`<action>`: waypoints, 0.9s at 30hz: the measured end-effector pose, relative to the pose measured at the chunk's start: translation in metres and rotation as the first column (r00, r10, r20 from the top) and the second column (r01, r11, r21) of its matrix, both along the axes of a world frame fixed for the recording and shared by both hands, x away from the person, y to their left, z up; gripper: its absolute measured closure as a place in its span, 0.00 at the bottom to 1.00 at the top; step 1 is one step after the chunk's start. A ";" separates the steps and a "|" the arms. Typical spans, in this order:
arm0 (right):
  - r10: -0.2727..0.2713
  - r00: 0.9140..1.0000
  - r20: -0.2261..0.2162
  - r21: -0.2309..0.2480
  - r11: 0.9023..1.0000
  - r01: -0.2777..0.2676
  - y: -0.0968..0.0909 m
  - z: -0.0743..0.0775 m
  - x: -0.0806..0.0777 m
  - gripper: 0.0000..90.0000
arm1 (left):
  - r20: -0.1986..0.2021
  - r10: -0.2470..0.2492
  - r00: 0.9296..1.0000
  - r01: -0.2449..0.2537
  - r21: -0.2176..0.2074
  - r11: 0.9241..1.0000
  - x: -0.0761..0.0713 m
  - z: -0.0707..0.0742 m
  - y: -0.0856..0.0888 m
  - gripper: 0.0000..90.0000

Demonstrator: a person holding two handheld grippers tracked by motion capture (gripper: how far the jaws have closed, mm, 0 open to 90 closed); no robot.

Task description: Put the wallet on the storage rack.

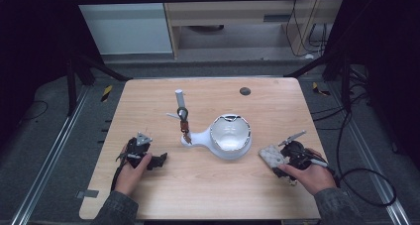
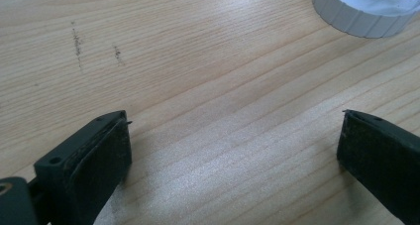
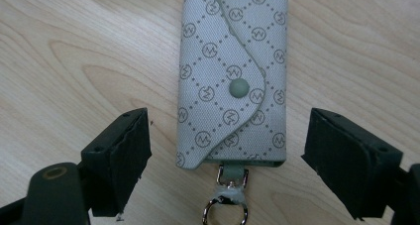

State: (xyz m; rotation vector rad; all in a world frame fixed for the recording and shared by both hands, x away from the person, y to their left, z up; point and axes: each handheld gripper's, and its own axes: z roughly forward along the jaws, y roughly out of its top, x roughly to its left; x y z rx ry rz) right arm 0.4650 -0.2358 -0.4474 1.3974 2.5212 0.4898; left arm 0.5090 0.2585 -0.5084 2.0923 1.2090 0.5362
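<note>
High view first: the person's right hand is bringing the right gripper [image 1: 278, 161] in at the near right corner of the wooden table [image 1: 198, 195], and the key pouch [image 1: 271, 155], a small patterned grey case, is lying flat on the wood right at its tips. Over on the left, the left gripper [image 1: 159, 160] is resting low on the table, pointing toward the middle. Between them a white stand [image 1: 229, 137] with a round bowl-like top is sitting mid-table, and a slim white post [image 1: 179, 97] is rising from its narrow end.

Left gripper view: the jaws are standing wide apart with bare wood between them, and the ribbed white edge of the stand [image 2: 359, 19] is peeking in at the top right.

Right gripper view: the key pouch [image 3: 233, 81] is lying between the two jaws, flap snapped shut, metal ring [image 3: 224, 211] at the near end (pointing back toward the gripper). The right gripper's [image 3: 225, 155] jaws are half spread, a strip of wood showing on each side, so neither pad is touching the pouch.
</note>
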 end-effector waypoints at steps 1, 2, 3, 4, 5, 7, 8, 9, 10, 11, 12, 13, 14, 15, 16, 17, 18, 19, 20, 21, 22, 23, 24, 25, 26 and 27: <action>-0.003 1.000 -0.013 -0.003 1.000 0.003 0.001 -0.002 0.002 0.22 | 0.000 0.000 1.000 0.000 0.000 1.000 0.000 0.000 0.000 0.00; -0.012 1.000 -0.020 -0.004 1.000 0.012 0.001 -0.003 0.003 0.22 | -0.001 -0.001 1.000 0.001 0.000 1.000 0.000 0.000 0.000 0.00; -0.014 1.000 -0.026 -0.003 1.000 0.014 0.001 -0.004 0.005 0.22 | -0.001 -0.001 1.000 0.001 -0.001 1.000 0.000 0.000 0.000 0.00; -0.016 0.999 -0.035 -0.002 1.000 0.016 0.001 -0.005 0.006 0.23 | -0.001 -0.001 1.000 0.001 -0.001 1.000 0.000 0.000 0.000 0.00; -0.013 0.999 -0.040 -0.006 1.000 0.013 0.001 -0.007 0.007 0.24 | -0.001 -0.001 1.000 0.001 -0.001 1.000 0.000 0.000 0.000 0.00; -0.015 0.999 -0.053 -0.008 1.000 0.014 0.002 -0.008 0.009 0.24 | -0.001 -0.001 1.000 0.001 -0.001 1.000 0.000 0.000 0.000 0.00; -0.016 0.998 -0.056 -0.010 1.000 0.016 0.002 -0.009 0.010 0.24 | -0.001 -0.001 1.000 0.001 -0.001 1.000 0.000 0.000 0.000 0.00; -0.019 0.998 -0.056 -0.011 1.000 0.018 0.002 -0.009 0.010 0.24 | -0.001 -0.002 1.000 0.002 -0.001 1.000 0.000 0.000 0.000 0.00; -0.019 0.998 -0.058 -0.012 1.000 0.018 0.001 -0.010 0.011 0.24 | -0.001 -0.003 1.000 0.003 -0.001 1.000 0.000 0.000 0.000 0.00; -0.021 0.998 -0.061 -0.013 1.000 0.020 0.001 -0.011 0.011 0.25 | -0.001 -0.003 1.000 0.003 -0.001 1.000 0.000 0.000 0.000 0.00; -0.023 0.998 -0.064 -0.015 1.000 0.022 0.001 -0.012 0.012 0.25 | -0.002 -0.003 1.000 0.003 -0.002 1.000 0.000 0.000 0.000 0.00; -0.022 0.997 -0.070 -0.013 1.000 0.021 0.000 -0.013 0.012 0.25 | -0.002 -0.004 1.000 0.004 -0.002 1.000 0.000 0.000 0.000 0.00; -0.027 0.997 -0.072 -0.011 1.000 0.027 0.000 -0.014 0.012 0.26 | -0.002 -0.005 1.000 0.005 -0.002 1.000 0.000 0.000 0.000 0.00; -0.035 0.996 -0.081 -0.004 0.999 0.035 0.000 -0.014 0.012 0.26 | -0.001 -0.005 1.000 0.005 -0.002 1.000 0.000 0.000 0.000 0.00; -0.029 0.996 -0.079 -0.008 1.000 0.028 0.000 -0.016 0.012 0.26 | -0.001 -0.006 1.000 0.006 -0.002 1.000 0.000 0.000 0.000 0.00; -0.026 0.996 -0.081 -0.010 1.000 0.026 0.000 -0.016 0.012 0.26 | -0.002 -0.006 1.000 0.006 -0.002 1.000 0.000 0.000 0.000 0.00; -0.032 0.996 -0.085 -0.007 0.999 0.031 0.000 -0.017 0.012 0.26 | -0.002 -0.006 1.000 0.006 -0.002 1.000 0.000 0.000 0.000 0.00; -0.034 0.996 -0.086 -0.007 0.999 0.033 0.000 -0.017 0.012 0.26 | -0.001 -0.006 1.000 0.006 -0.002 1.000 0.000 0.000 0.000 0.00; -0.030 0.996 -0.085 -0.007 1.000 0.030 0.000 -0.018 0.012 0.26 | -0.001 -0.005 1.000 0.005 -0.005 1.000 0.000 0.000 -0.001 0.00; -0.027 0.996 -0.083 -0.012 1.000 0.026 -0.001 -0.019 0.012 0.26 | -0.001 -0.006 1.000 0.006 -0.004 1.000 0.000 0.000 -0.001 0.00; -0.028 0.996 -0.086 -0.014 1.000 0.027 0.000 -0.020 0.012 0.27 | -0.002 -0.007 1.000 0.007 -0.002 1.000 0.000 0.000 0.000 0.00; -0.033 0.995 -0.089 -0.014 0.999 0.032 0.000 -0.020 0.012 0.27 | -0.001 -0.006 1.000 0.006 -0.005 1.000 0.000 0.000 -0.001 0.00; -0.034 0.995 -0.089 -0.015 0.999 0.032 0.000 -0.021 0.012 0.27 | -0.002 -0.008 1.000 0.008 -0.003 1.000 0.000 0.000 -0.001 0.00; -0.031 0.996 -0.086 -0.021 0.999 0.030 0.000 -0.021 0.013 0.27 | -0.001 -0.008 1.000 0.008 -0.003 1.000 0.000 0.000 0.000 0.00; -0.031 0.996 -0.086 -0.025 0.999 0.029 0.000 -0.022 0.013 0.27 | -0.001 -0.007 1.000 0.007 -0.005 1.000 0.000 0.000 -0.001 0.00; -0.030 0.996 -0.088 -0.024 0.999 0.028 0.000 -0.022 0.013 0.27 | -0.002 -0.009 1.000 0.009 -0.003 1.000 0.000 0.000 -0.001 0.00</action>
